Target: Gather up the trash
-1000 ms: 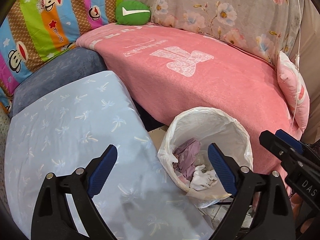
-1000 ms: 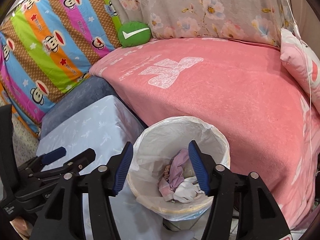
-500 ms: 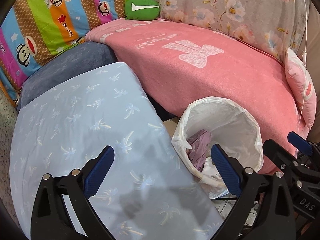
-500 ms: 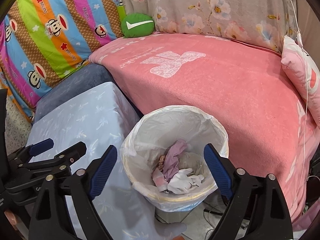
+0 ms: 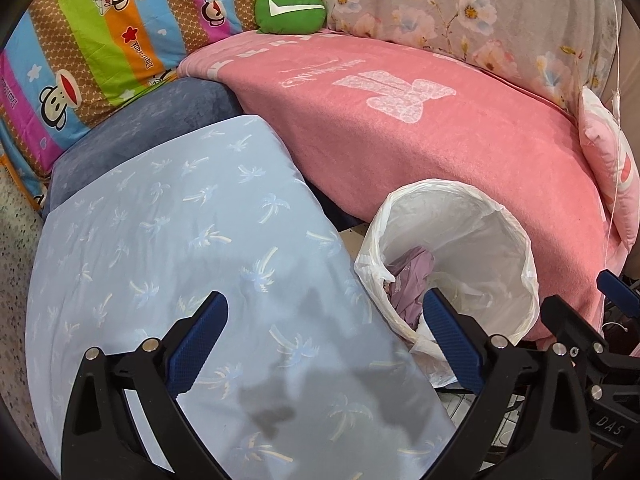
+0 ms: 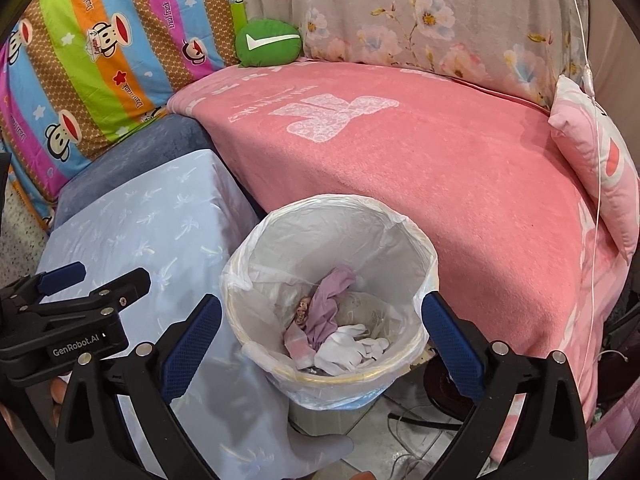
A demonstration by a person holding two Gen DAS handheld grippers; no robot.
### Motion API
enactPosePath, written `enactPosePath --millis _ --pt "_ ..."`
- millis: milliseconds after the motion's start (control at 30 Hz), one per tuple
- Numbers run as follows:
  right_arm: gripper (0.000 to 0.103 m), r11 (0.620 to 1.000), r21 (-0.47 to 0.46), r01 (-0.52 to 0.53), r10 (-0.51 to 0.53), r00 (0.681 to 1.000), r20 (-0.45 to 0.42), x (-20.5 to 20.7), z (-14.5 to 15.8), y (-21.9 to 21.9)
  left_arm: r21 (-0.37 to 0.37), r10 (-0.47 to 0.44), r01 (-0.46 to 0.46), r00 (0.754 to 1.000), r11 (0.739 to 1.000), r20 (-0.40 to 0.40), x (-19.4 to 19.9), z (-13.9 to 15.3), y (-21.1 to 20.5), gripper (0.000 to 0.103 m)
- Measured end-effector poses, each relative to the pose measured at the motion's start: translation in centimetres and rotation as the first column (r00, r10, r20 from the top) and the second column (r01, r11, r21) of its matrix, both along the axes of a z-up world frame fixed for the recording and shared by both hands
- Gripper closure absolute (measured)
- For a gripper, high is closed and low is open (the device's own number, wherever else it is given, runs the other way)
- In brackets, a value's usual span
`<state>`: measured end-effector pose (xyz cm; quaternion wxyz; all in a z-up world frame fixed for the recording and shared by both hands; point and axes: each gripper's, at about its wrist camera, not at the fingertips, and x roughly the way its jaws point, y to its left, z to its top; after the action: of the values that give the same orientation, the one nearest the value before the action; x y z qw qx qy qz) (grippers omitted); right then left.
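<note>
**Blue pads wide over bin and cloth**

Blue-padded and spread wide, the right gripper [image 6: 321, 334] hangs above the bin [image 6: 416, 236], holding nothing; the bin's rim sits between its two fingers. A white liner [image 6: 248, 280] folds over that rim. Inside lie the trash pieces: a purple rag [image 6: 326, 308], white crumpled paper [image 6: 352, 348] touching it at the near side, and a small brownish scrap [image 6: 302, 310] just beside the rag.

The left gripper [image 5: 326, 344] is likewise released and empty, its jaws far apart. It is over the near right part of a pale blue cloth [image 5: 168, 240] printed with palm trees, with one finger crossing the bin's [image 5: 516, 232] near edge. In the right wrist view this gripper [image 6: 60, 280] shows at the left, over the same cloth [image 6: 152, 232].

Behind the bin runs a pink blanket [image 6: 440, 152]. A green cushion [image 6: 268, 42] rests at its far end, against a striped monkey-print fabric [image 6: 100, 52] and a floral one [image 6: 420, 20].
</note>
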<state>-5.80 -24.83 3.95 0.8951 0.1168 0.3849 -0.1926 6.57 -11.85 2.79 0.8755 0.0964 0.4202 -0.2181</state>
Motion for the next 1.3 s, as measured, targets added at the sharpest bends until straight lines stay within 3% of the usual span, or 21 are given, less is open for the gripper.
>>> enactPosePath --millis 1300 --pt "0.005 1.000 -0.010 0.021 -0.021 1.000 -0.023 -1.1 -0.7 0.5 0.038 0.022 -0.024 0.999 0.999 0.035 -1.5 -0.5 -0.7 0.009"
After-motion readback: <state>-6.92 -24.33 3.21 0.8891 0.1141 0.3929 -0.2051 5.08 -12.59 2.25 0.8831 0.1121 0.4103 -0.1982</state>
